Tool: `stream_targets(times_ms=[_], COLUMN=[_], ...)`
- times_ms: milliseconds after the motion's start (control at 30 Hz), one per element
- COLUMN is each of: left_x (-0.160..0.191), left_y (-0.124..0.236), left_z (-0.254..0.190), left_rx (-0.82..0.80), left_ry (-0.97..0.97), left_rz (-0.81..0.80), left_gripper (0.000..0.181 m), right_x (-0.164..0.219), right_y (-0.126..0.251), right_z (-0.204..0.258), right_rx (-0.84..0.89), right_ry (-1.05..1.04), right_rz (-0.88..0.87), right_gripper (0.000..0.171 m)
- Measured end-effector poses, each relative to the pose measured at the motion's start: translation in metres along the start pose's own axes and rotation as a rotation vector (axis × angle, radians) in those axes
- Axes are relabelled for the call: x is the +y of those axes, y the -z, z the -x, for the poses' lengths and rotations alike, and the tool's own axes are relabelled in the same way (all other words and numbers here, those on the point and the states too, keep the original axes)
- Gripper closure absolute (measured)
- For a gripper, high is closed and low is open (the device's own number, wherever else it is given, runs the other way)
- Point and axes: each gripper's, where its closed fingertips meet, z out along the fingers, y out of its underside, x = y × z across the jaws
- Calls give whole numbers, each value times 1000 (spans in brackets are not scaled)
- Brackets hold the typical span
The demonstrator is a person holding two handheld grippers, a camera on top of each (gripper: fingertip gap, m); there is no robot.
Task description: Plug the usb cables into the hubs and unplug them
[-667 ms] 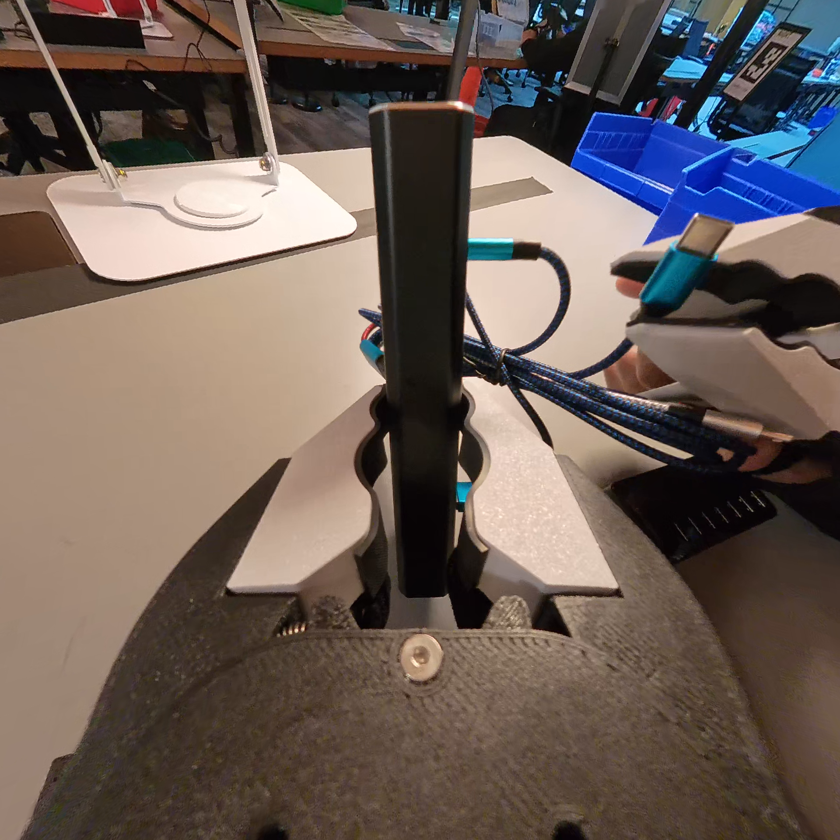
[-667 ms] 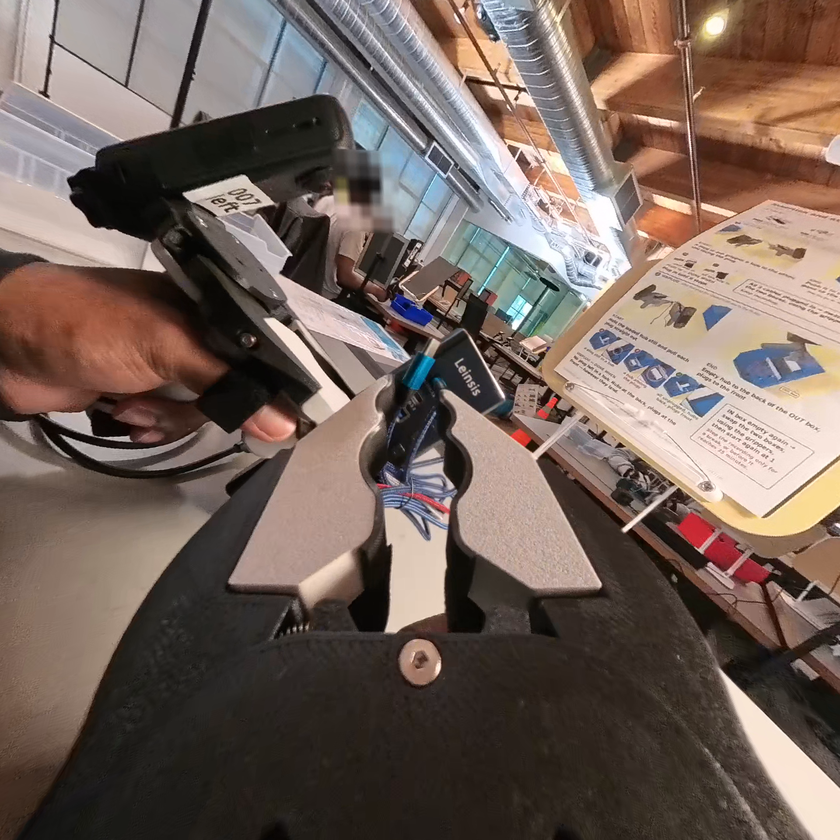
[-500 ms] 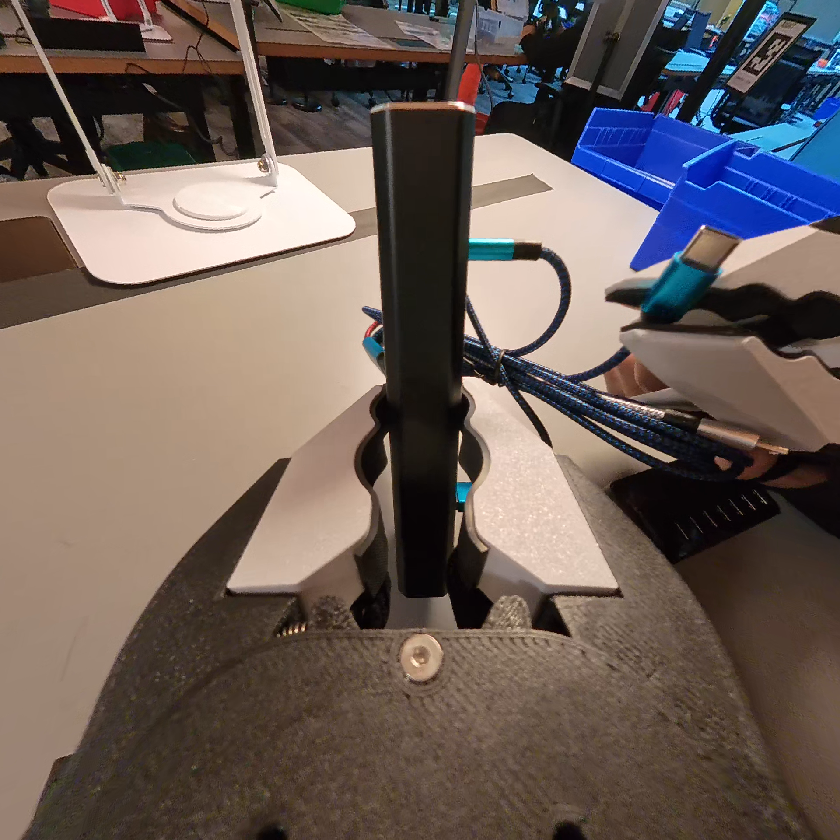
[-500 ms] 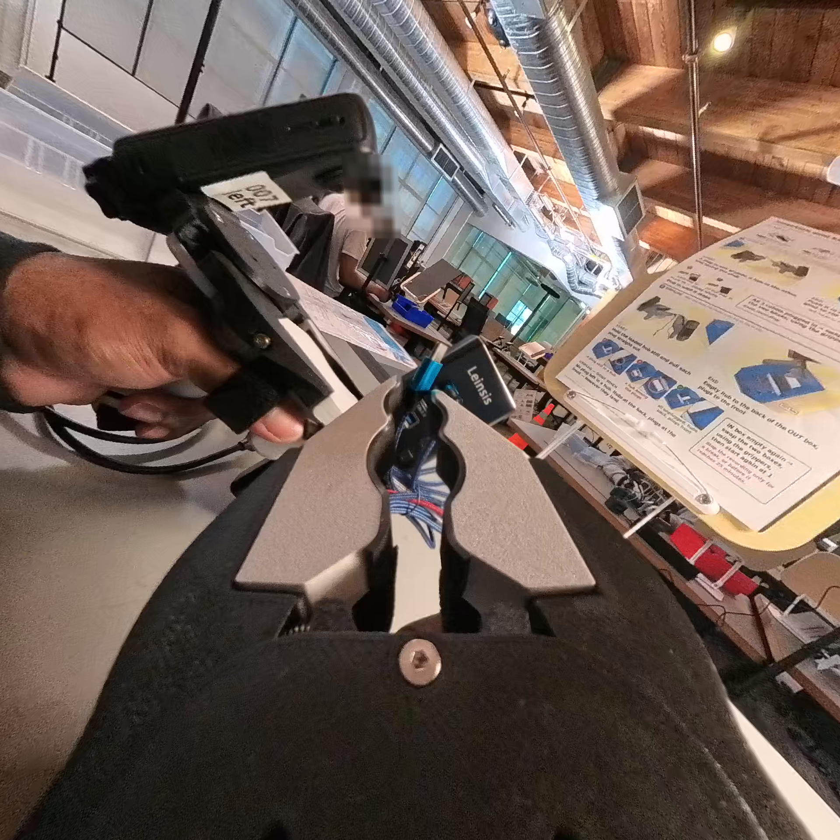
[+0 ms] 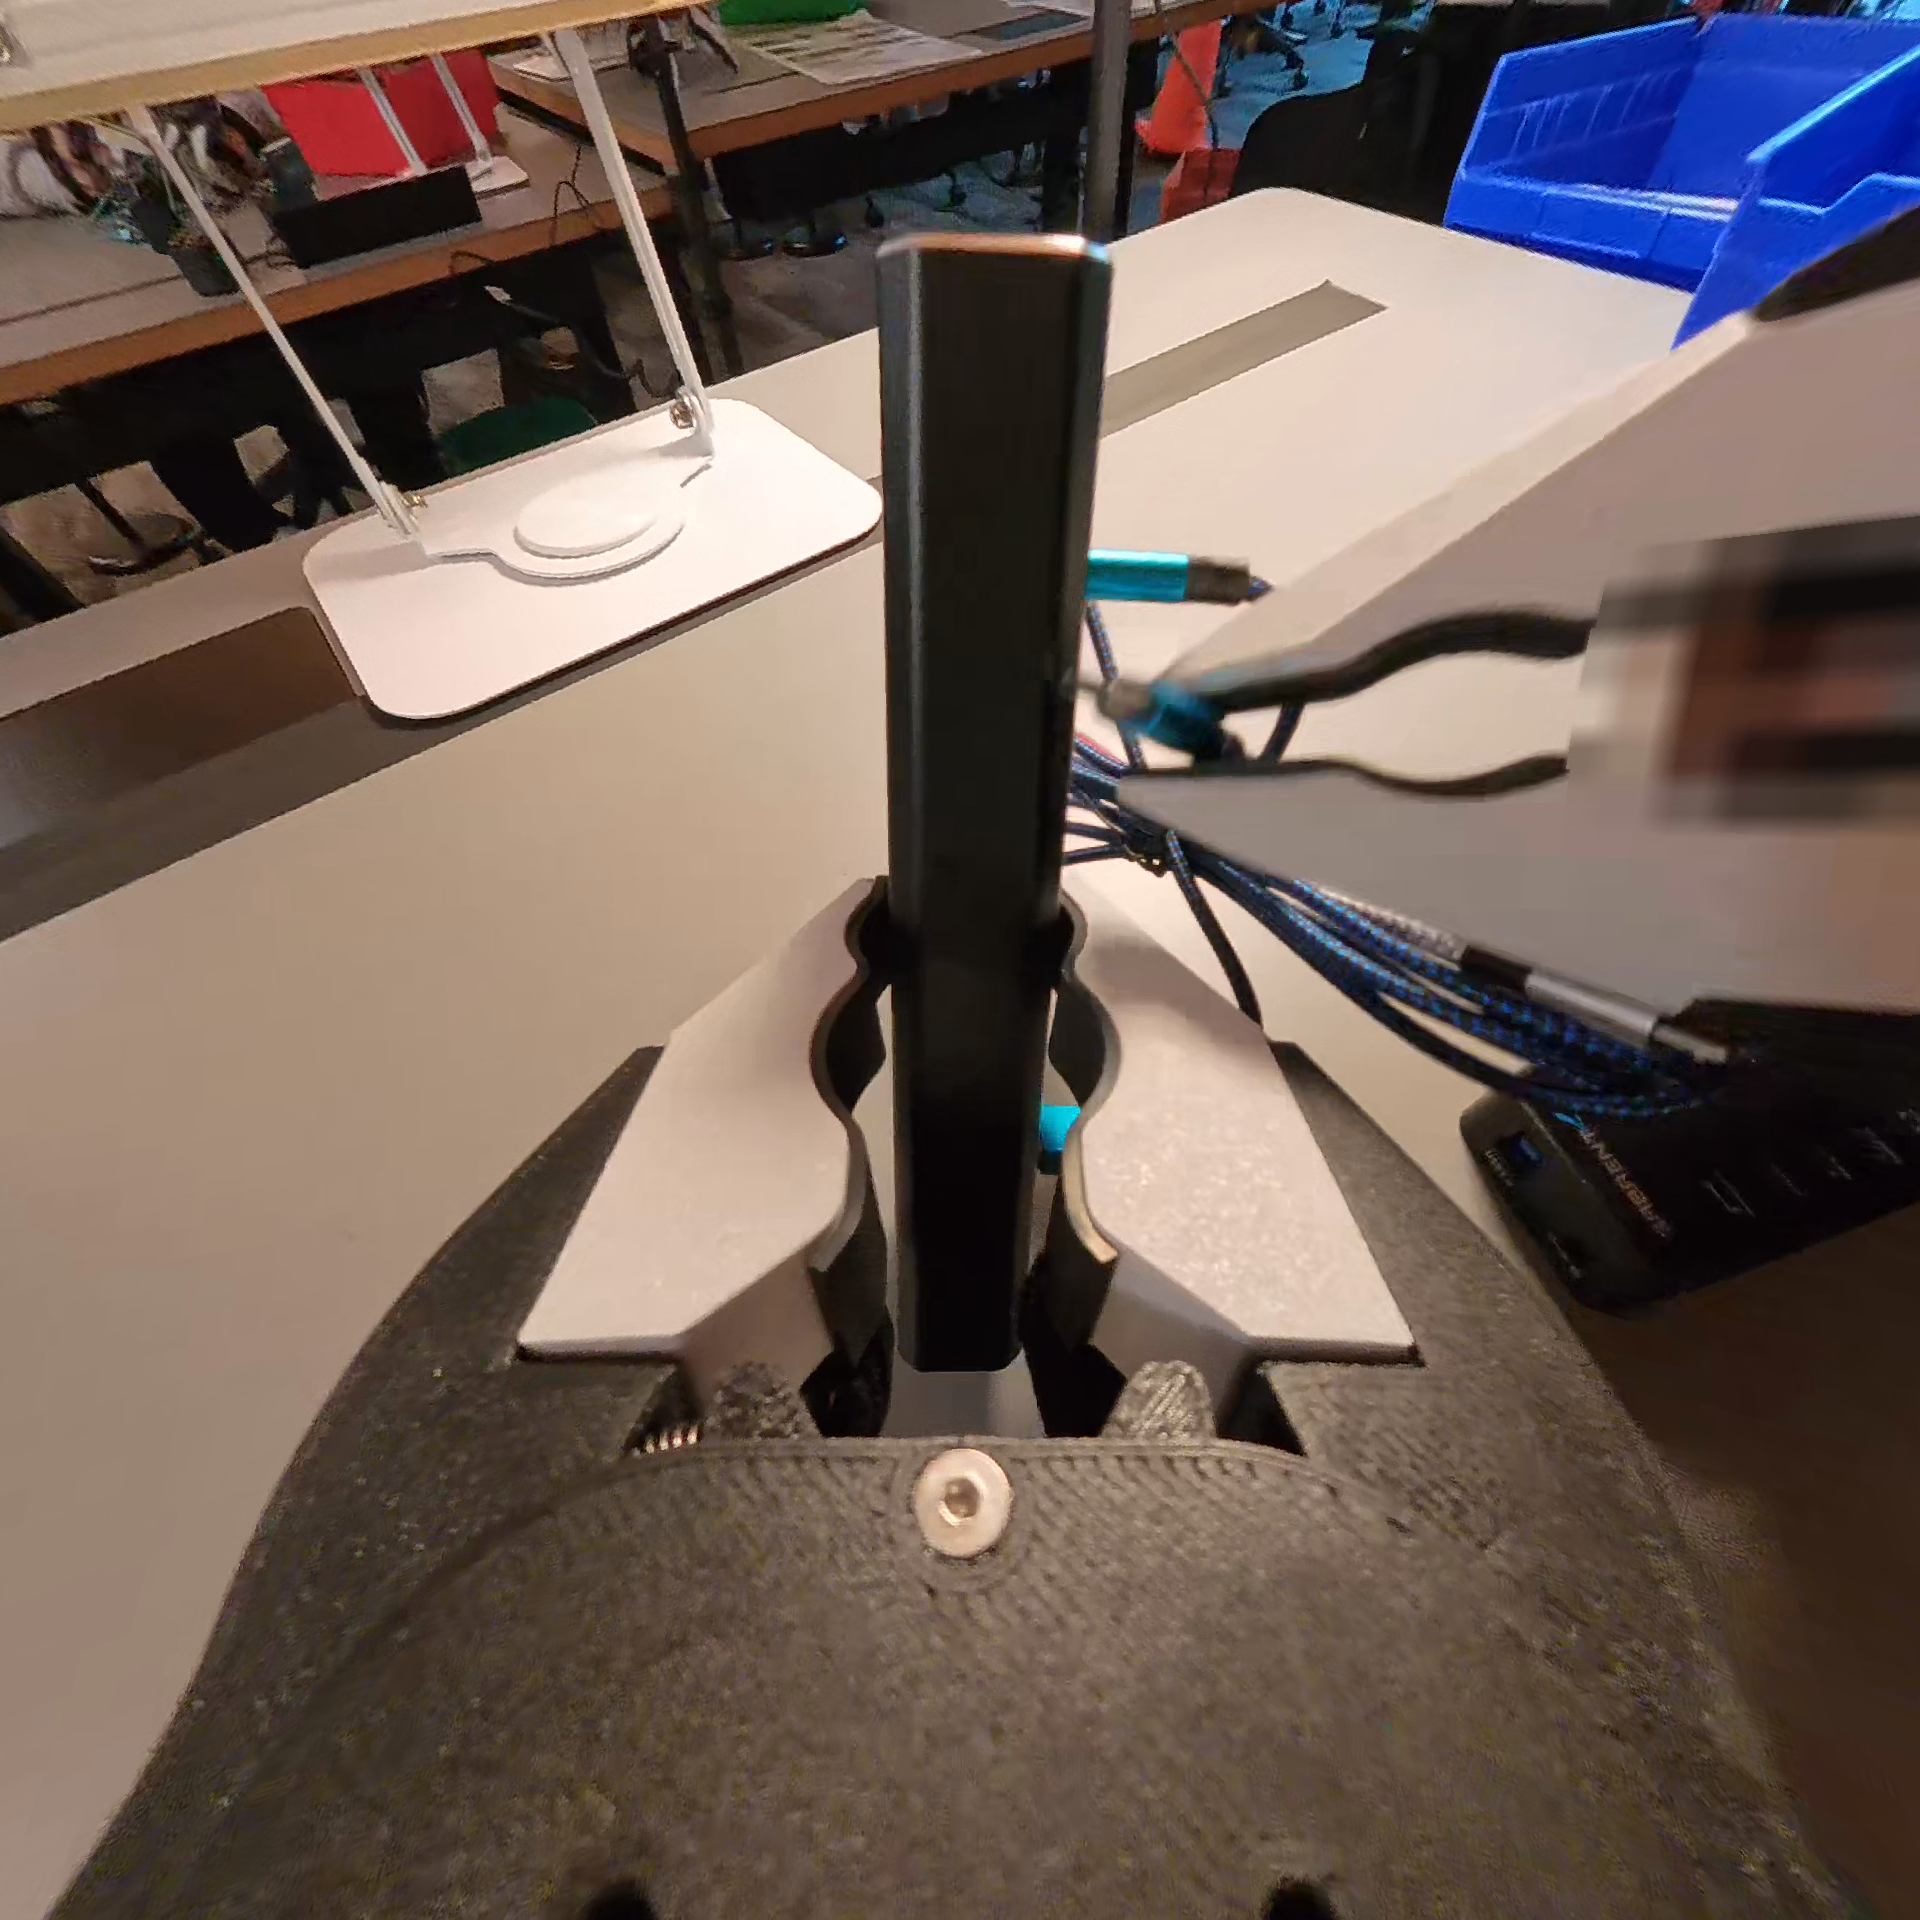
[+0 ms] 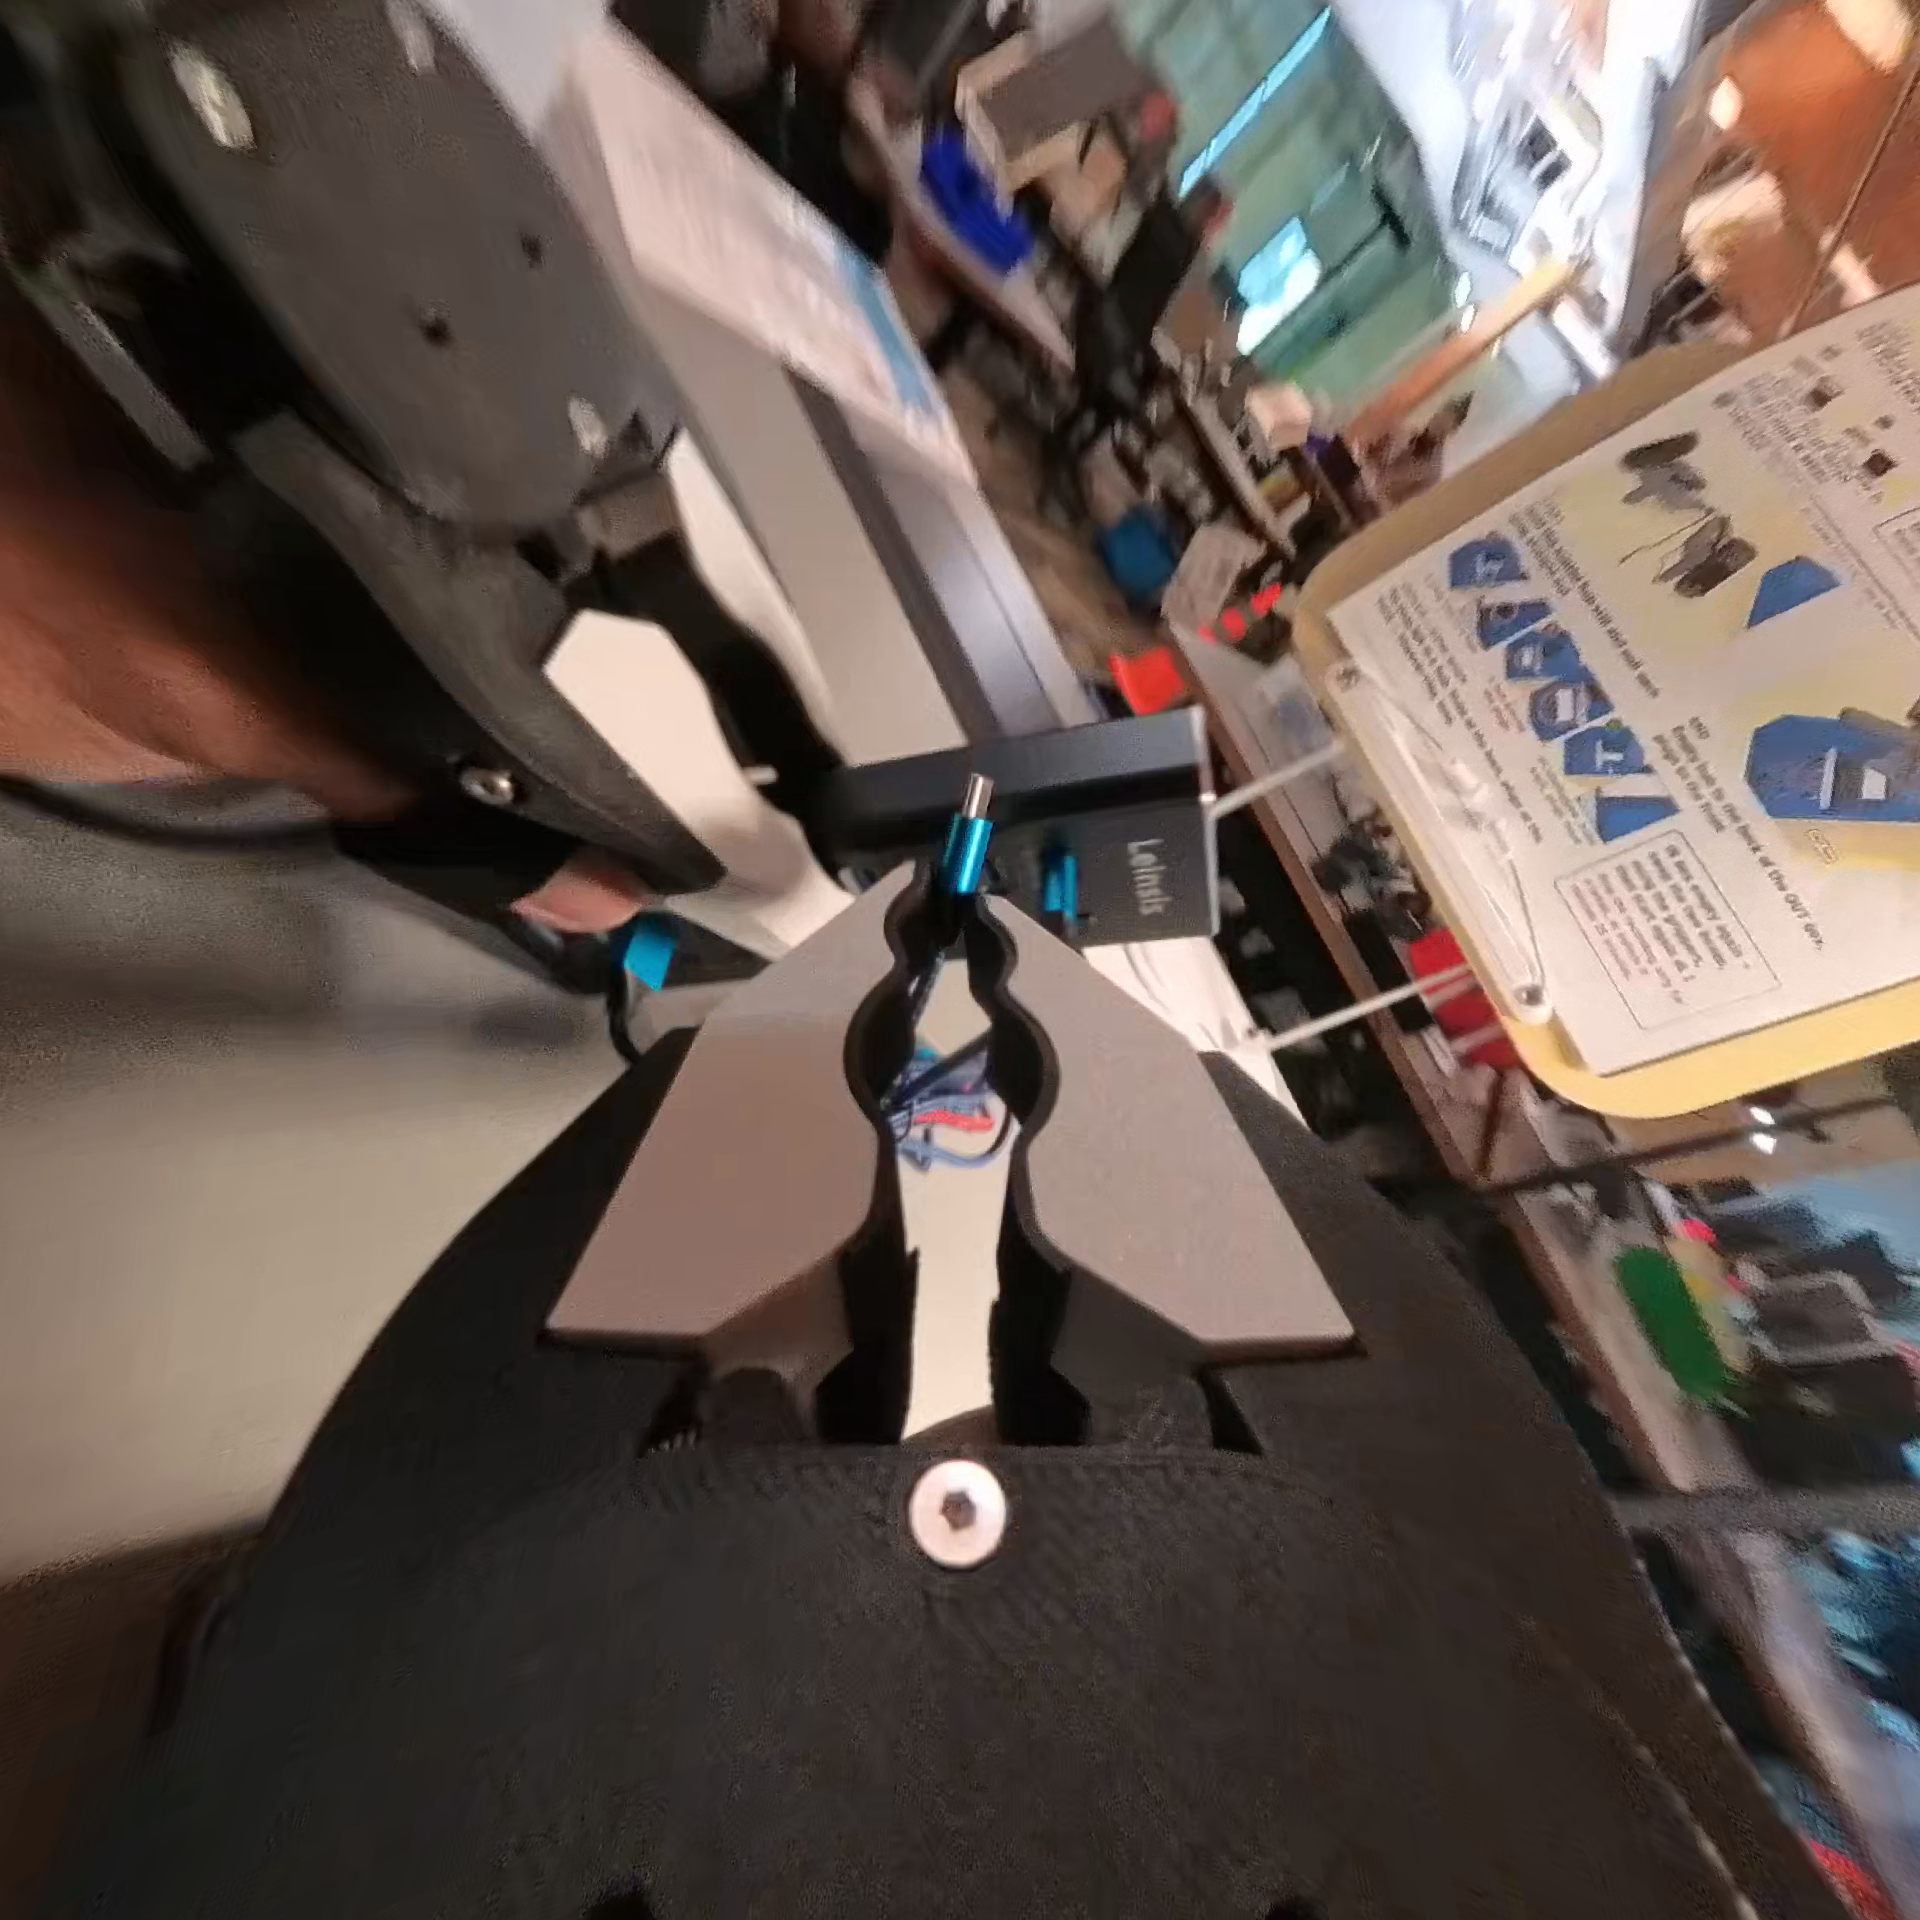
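Observation:
My left gripper point(image 5: 971, 940) is shut on a slim black USB hub point(image 5: 977, 644) and holds it upright above the table. The hub also shows in the right wrist view point(image 6: 1049, 805), lying across just past my fingertips. My right gripper point(image 6: 954, 914) is shut on a teal USB-C plug point(image 6: 961, 857) whose metal tip points at the hub's side. In the left wrist view the right gripper point(image 5: 1174, 717) comes in from the right with the plug point(image 5: 1169, 712) close to the hub. Another teal plug point(image 5: 1138, 575) sits at the hub's side. Blue braided cables point(image 5: 1403, 987) hang below.
A second black hub point(image 5: 1683, 1195) lies on the grey table point(image 5: 416, 987) at the right. A white stand base point(image 5: 582, 561) sits at the back left, blue bins point(image 5: 1662, 135) at the back right. An instruction board point(image 6: 1662, 665) stands right of the hub.
My right gripper has swung in toward the hub, bringing the teal plug from well off to the right to just beside the hub's side. The left gripper keeps hold of the hub.

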Motion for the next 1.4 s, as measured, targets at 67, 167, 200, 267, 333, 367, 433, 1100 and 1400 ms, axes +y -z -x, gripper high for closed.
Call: stream_targets(times_ms=[67,167,200,267,333,367,433,1100,1400], left_x=[0,0,0,0,0,1,1,-2,-1], left_y=[0,0,0,1,0,0,-1,-1,-1], left_z=[0,2,4,6,7,7,7,19,20], left_rx=[-8,-21,-29,-42,-53,-53,-59,-200,-210], left_ry=[-1,7,13,12,6,7,8,-58,-60], left_rz=[0,0,-2,-6,-7,-7,-5,-94,-93], left_gripper=[152,152,152,152,152,152,153,154,153], right_x=[5,9,11,14,17,19,22,30,30], right_y=[-2,-1,0,-1,-3,-3,-5,-19,-23], right_z=[5,2,-1,-2,-2,-2,-2,-8,-7], right_rx=[10,75,94,104,106,107,103,100,106], right_ry=[54,101,108,104,110,114,113,-46,-43], right_rz=[87,184,209,246,279,294,331,380,396], right_gripper=[166,167,167,167,167,167,167,167,167])
